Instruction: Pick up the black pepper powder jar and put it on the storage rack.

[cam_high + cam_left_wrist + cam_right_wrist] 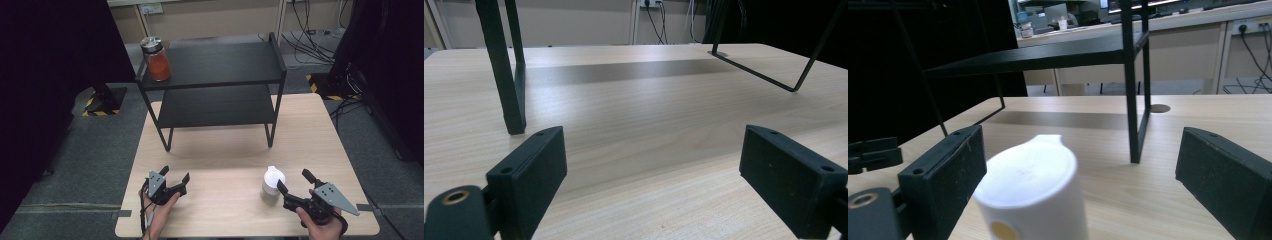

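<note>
Grippers sit low in the high view, one in each hand at the near edge of the wooden table (235, 150). Lower left in that frame, the left gripper (175, 174) has its jaws spread wide with only bare tabletop between them; its own view shows the same gap (651, 165) and a black shelf leg at upper left. Lower right, the right gripper (294, 180) is also spread wide, and a white container (272, 184) with a white cap stands just beside its left jaw. In the right gripper view the container (1030, 192) rises between the jaws, nearer the left one; whether they touch I cannot tell. Toward the top of the high view stands a black two-tier shelf (220, 65), and on the upper-left corner of its top tier is a glass jar (156, 59) with orange contents.
</note>
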Demonstrator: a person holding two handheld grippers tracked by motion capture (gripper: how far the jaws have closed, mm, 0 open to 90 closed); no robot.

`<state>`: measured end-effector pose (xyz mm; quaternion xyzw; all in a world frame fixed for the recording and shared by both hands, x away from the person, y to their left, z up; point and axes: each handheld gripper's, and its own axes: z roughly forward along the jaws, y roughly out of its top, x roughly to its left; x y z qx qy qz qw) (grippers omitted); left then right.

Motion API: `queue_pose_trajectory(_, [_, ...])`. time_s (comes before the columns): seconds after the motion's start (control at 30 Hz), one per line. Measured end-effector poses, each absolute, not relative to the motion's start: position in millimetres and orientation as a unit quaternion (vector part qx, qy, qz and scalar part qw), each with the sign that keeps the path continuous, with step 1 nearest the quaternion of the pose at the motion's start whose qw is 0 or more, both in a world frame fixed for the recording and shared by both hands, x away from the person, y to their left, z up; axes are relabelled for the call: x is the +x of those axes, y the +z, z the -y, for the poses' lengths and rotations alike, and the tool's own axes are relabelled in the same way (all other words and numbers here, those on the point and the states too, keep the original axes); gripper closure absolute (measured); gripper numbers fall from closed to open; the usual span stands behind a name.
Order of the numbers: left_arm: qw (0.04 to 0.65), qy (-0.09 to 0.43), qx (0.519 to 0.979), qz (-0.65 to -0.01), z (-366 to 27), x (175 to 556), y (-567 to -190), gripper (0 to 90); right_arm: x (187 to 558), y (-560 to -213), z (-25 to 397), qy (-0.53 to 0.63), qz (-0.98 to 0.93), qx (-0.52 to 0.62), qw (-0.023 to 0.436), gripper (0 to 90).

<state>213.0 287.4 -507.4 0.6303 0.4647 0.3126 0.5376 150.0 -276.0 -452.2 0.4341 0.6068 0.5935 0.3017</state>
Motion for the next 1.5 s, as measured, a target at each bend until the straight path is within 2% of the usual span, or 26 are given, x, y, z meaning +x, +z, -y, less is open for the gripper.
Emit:
queue_pose_trajectory(0.83, [0.537, 0.311, 0.633, -0.463, -287.6, 213.5, -506.8, 11.1, 156.6, -461.2, 242.1, 0.56, -0.644, 0.421, 0.307, 6.9])
queue_pose_trajectory(1.5, [0.538, 0.311, 0.632, -0.463, -287.8, 213.6, -507.0, 11.1, 156.9, -476.8, 227.0, 0.542, -0.642, 0.432, 0.329, 23.7])
